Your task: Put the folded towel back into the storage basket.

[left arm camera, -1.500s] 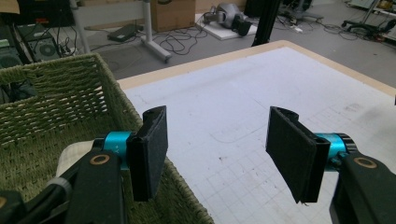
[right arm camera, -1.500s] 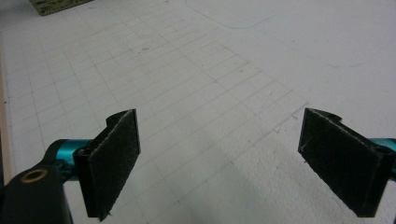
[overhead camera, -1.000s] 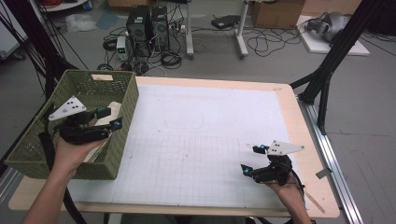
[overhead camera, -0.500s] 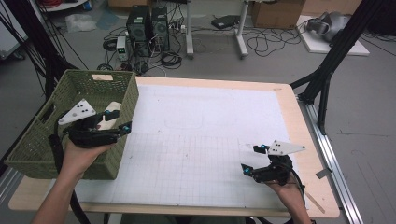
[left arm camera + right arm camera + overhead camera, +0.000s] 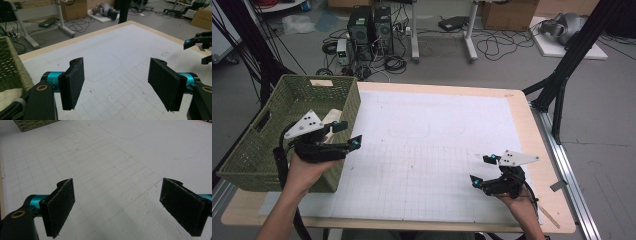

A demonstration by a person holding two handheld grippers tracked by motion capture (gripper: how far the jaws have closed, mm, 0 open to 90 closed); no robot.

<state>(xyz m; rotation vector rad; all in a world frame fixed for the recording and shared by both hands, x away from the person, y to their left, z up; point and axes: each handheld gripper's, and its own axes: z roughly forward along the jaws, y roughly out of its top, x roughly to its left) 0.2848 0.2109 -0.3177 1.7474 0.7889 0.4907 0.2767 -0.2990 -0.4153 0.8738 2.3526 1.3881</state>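
Cloth point(image 5: 331, 120) of a pale cream colour lies in the basket point(image 5: 287, 107), mostly hidden behind the left gripper point(image 5: 347, 134) in the high view; what kind of item it is cannot be made out. In the left gripper view a scrap of it point(image 5: 6, 98) shows at the lower left edge, cut off by the frame, beside the woven basket wall point(image 5: 11, 67).

The green basket sits at the table's point(image 5: 532, 130) left side, overhanging the white mat point(image 5: 432, 145).

The left hand point(image 5: 307, 172) comes in from the bottom and holds its gripper level over the basket's right rim, tips pointing right across the mat. Its jaws have just been opening and stand wide apart with nothing between them; the pads point(image 5: 75, 82) are bare. The right hand point(image 5: 517, 200) rests low on the mat near the table's front right corner, its gripper point(image 5: 482, 170) pointing left. Its jaws are also spread wide and empty, the pads point(image 5: 62, 202) hovering just over the gridded mat point(image 5: 112, 170). A corner of the basket point(image 5: 32, 123) shows at the top left of the right gripper view.
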